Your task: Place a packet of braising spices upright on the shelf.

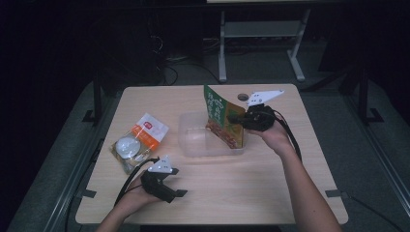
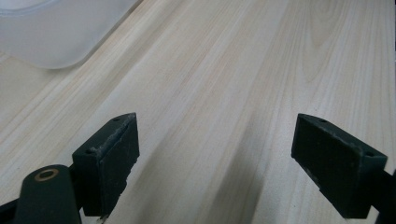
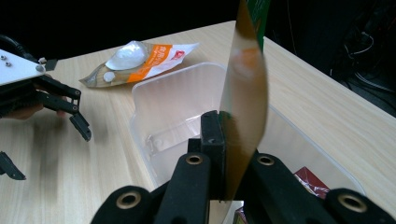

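The right tool (image 3: 219,140) pinches the green packet (image 1: 220,118) by its thin edge over the tub (image 1: 193,140); it could slip and fall outside. The left tool (image 2: 229,158) rests spread on the bench (image 1: 241,183).

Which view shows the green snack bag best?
The high view: the green snack bag stands face-on, tilted, over the clear tub, pinched by the right gripper. The right gripper view shows it edge-on between the shut jaws. The left gripper view looks at the table.

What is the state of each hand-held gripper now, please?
Left hand-held gripper: open, holding nothing, over the table.
Right hand-held gripper: closed on the green packet, above the clear tub.
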